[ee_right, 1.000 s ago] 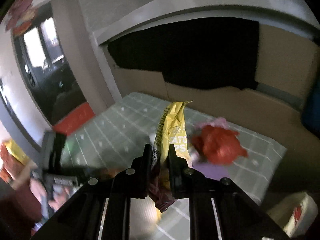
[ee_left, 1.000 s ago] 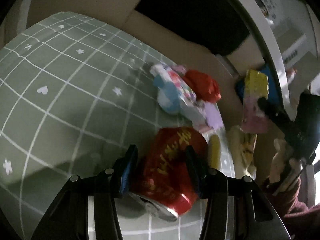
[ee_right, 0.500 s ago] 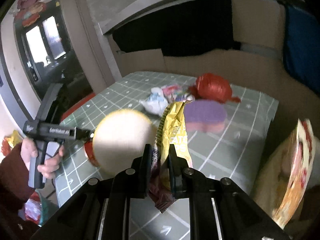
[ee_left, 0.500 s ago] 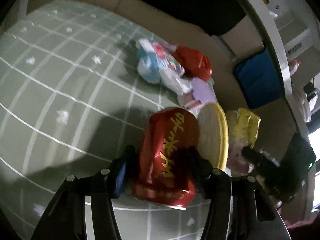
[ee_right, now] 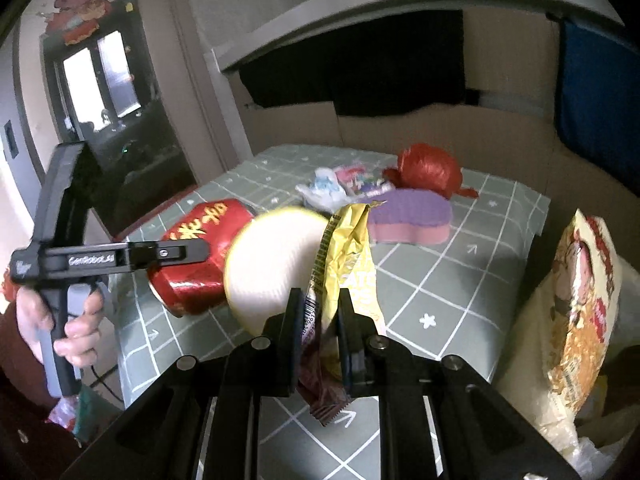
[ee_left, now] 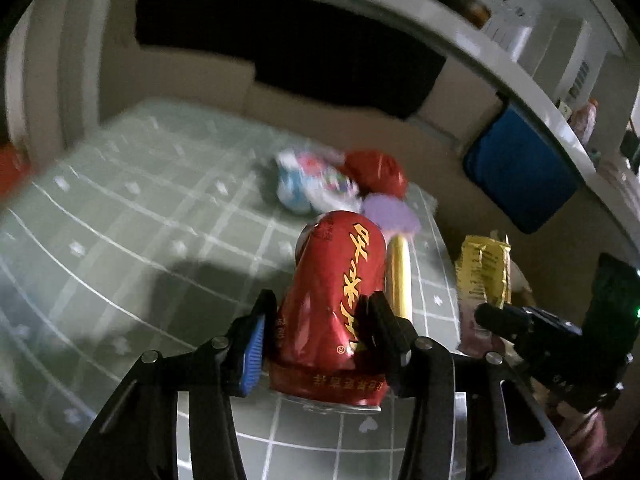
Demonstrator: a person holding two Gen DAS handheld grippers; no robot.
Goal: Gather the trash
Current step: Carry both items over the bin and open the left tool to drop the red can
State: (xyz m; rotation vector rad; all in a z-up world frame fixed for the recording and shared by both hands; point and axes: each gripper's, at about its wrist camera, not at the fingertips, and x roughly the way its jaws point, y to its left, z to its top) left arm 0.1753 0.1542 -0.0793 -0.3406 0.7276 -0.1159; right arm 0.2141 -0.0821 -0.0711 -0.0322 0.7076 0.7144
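My left gripper (ee_left: pixel 316 320) is shut on a dented red can (ee_left: pixel 340 288) with gold lettering, held above the green grid tablecloth (ee_left: pixel 120 240). The can also shows in the right wrist view (ee_right: pixel 196 248). My right gripper (ee_right: pixel 320 316) is shut on a yellow snack wrapper (ee_right: pixel 348 256), which also shows in the left wrist view (ee_left: pixel 484 272). A round yellow-rimmed white lid (ee_right: pixel 272 264) is beside the can. A purple sponge (ee_right: pixel 408 216), a red bag (ee_right: pixel 432 170) and a white-blue wrapper (ee_right: pixel 324 190) lie on the table.
A large noodle packet (ee_right: pixel 576 300) on a white bag stands off the table's right edge. A cardboard wall (ee_right: pixel 440 128) and a blue panel (ee_right: pixel 596 100) stand behind the table. A dark window (ee_right: pixel 100 80) is at the left.
My left gripper has lifted and tilted the red can up from the table. My right gripper has carried the yellow wrapper down and to the right, next to the table's right edge.
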